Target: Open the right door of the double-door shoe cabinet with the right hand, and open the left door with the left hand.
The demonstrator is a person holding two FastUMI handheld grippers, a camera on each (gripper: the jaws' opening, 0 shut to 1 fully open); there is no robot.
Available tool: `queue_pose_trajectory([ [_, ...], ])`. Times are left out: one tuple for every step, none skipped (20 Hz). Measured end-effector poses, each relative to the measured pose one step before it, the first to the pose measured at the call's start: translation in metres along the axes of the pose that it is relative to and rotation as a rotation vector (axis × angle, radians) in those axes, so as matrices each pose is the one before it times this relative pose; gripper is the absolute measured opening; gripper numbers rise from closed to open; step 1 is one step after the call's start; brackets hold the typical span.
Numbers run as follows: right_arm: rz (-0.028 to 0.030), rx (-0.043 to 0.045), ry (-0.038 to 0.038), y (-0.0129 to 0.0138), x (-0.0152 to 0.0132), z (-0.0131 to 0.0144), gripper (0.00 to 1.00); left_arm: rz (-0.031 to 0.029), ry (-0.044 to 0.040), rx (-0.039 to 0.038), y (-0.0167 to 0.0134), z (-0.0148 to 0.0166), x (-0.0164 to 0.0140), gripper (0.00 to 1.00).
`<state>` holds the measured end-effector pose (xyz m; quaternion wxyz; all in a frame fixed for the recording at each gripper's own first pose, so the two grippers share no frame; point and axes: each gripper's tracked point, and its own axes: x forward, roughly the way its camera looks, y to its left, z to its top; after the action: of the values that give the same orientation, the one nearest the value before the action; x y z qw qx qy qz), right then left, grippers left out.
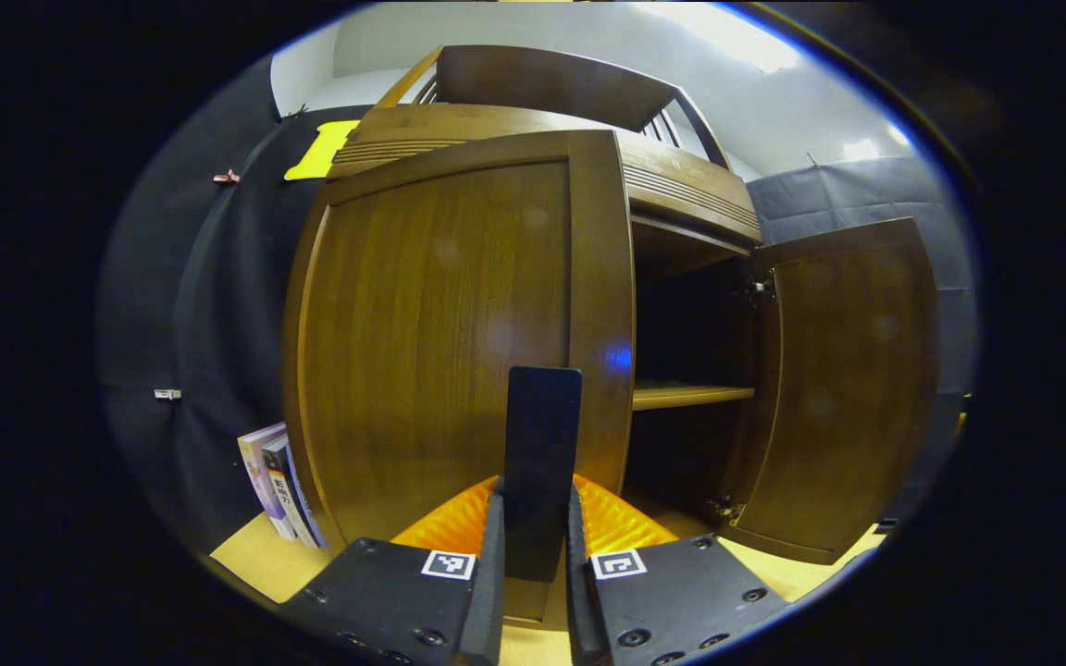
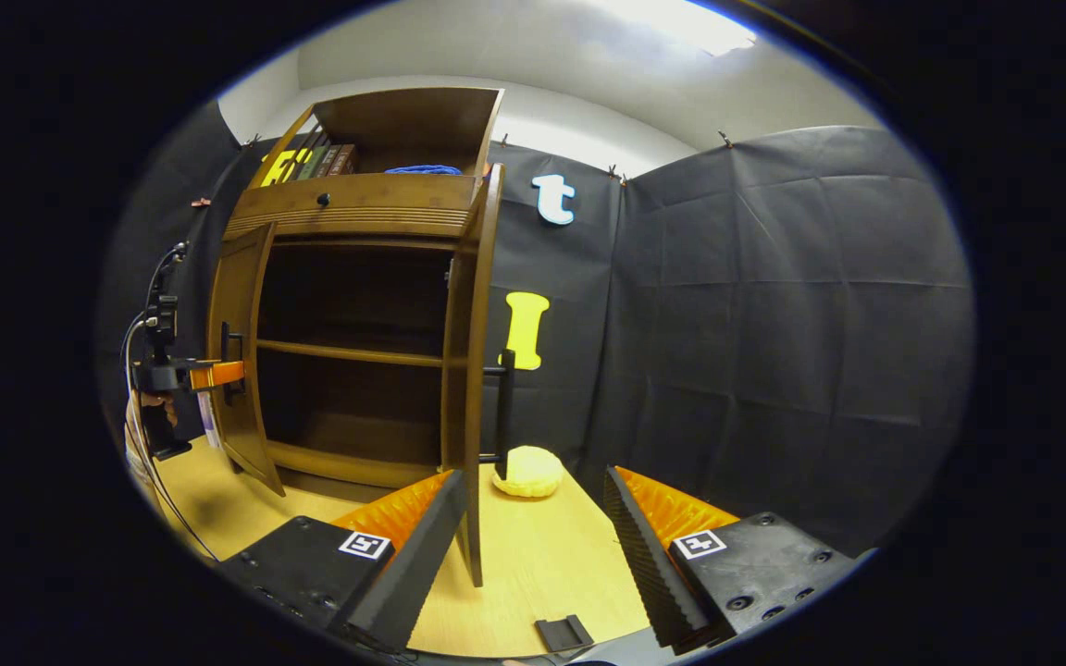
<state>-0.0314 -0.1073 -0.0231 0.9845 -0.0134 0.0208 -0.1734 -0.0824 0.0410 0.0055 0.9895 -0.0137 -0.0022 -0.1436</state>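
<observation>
The shoe cabinet (image 2: 357,342) stands on the wooden floor (image 2: 542,564) against the black cloth, its right door (image 2: 473,370) swung wide and its left door (image 1: 459,342) partly open. The left gripper (image 1: 538,555) is clamped on the left door's dark handle (image 1: 542,453), both fingers pressing it. The right gripper (image 2: 533,546) hangs spread apart and empty just by the right door's edge, a yellow cushion (image 2: 526,470) beyond.

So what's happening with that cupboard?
A person is opening a wooden shoe cabinet with a gripper in each hand. The left gripper is shut on the dark handle of the left door, which is partly open. The right door already stands wide open, and the right gripper is open and holds nothing, just in front of that door's edge. The shelves inside look bare.
</observation>
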Motion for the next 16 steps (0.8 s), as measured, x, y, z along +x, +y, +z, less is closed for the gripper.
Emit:
queue_pose_trajectory([
  [0.01392,0.00501,-0.00072,0.00464,0.00099,-0.00022,0.95,0.00173,0.00465,0.00309,0.00283,-0.00116,-0.00675,0.31],
  [0.01622,0.00578,-0.00055,0.00506,0.00098,0.00011,0.96,0.00175,-0.00129,0.00312,0.00195,0.00069,-0.00587,0.32],
  [0.01875,0.00599,0.00113,0.00597,0.00061,-0.00096,0.96,0.00145,0.0023,-0.00011,0.00314,-0.00082,-0.00734,0.32],
  [0.01973,0.00605,0.0024,0.00585,0.00093,-0.00115,0.96,-0.00022,-0.00092,-0.00268,0.00324,0.0005,-0.00693,0.31],
  [0.01931,0.00488,0.00338,0.00646,0.00203,-0.00093,0.95,-0.00122,0.00003,-0.00284,0.00324,0.00001,-0.006,0.32],
  [0.01684,0.00292,0.00429,0.00527,0.00052,-0.00172,0.95,-0.00009,0.00195,-0.00385,0.00241,0.00021,-0.00571,0.32],
  [0.01284,0.00073,0.00372,0.00491,0.00133,-0.00134,0.96,0.00218,0.00071,-0.00097,0.00113,0.00142,-0.00402,0.32],
  [0.00894,-0.00061,0.0028,0.003,0.00053,-0.00137,0.95,0.00351,0.00118,0.00202,0.00405,-0.00099,-0.00454,0.32],
  [0.00883,-0.00116,0.0029,0.00395,0.00087,-0.00132,0.95,0.00309,-0.00106,0.00128,0.00535,-0.00087,-0.006,0.32],
  [0.00918,0.00014,0.00212,0.00333,0.00065,-0.00119,0.95,0.00314,0.00241,0.00174,0.00294,-0.00042,-0.00442,0.32],
  [0.01073,0.00104,0.00195,0.00421,0.00041,-0.00038,0.95,0.00428,0.00086,0.00173,0.00264,-0.00027,-0.00512,0.32],
  [0.01097,0.00128,0.00119,0.00485,0.00095,-0.00028,0.95,0.00613,0.00013,0.00117,0.00312,0.00068,-0.0033,0.32],
  [0.0108,-0.00085,0.00092,0.00453,0.00076,-0.00002,0.95,0.0068,-0.00054,0.00044,0.00345,-0.00073,-0.00376,0.31],
  [0.0093,-0.00305,0.00098,0.00302,0.00061,-0.00078,0.95,0.0057,-0.00282,0.00148,0.00291,0.0011,-0.00406,0.31],
  [0.00799,-0.00497,0.00153,0.00312,0.00048,-0.00107,0.95,0.00601,-0.00163,0.00058,0.00436,-0.00005,-0.00326,0.31],
  [0.00721,-0.00541,0.00152,0.00295,0.00077,-0.00034,0.95,0.00669,-0.0032,-0.00067,0.00363,0.00062,-0.00394,0.31],
])
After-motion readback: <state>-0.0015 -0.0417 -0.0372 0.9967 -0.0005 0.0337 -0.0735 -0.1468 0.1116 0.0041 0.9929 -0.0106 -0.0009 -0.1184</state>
